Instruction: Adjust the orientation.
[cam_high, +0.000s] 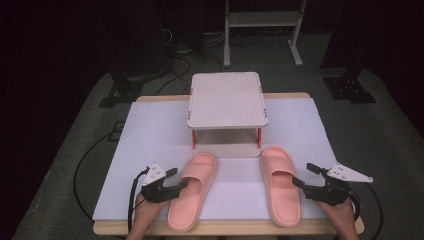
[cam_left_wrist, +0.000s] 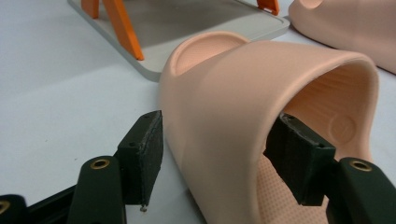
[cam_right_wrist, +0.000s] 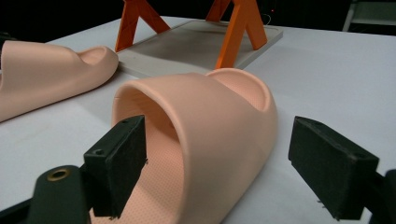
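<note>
Two pink slippers are laid side by side on a white table (cam_high: 150, 135), toes pointing away from the person. Behind them a small grey shelf (cam_high: 227, 100) on orange legs (cam_left_wrist: 122, 28) is set, and the toes of both slippers are seen just beside its bottom plate.

The left slipper (cam_high: 192, 192) is met at its outer side by the left gripper (cam_high: 176, 180), which is held in the person's left hand (cam_high: 147, 212). In the left gripper view, the side of the slipper's strap (cam_left_wrist: 233, 116) is found between the two black jaws: one pad is set inside the strap, touching it, and the other pad is just outside, with a thin gap. The jaws are spread apart, not pressed tight.

The right slipper (cam_high: 280, 185) is met at its outer side by the right gripper (cam_high: 306, 176), held in the right hand (cam_high: 342, 215). In the right gripper view, one jaw is seen inside the strap opening and the other is well apart from the strap's outer wall (cam_right_wrist: 224, 126). These jaws are spread wide, and nothing is squeezed.

Both slippers are resting flat on the table.
</note>
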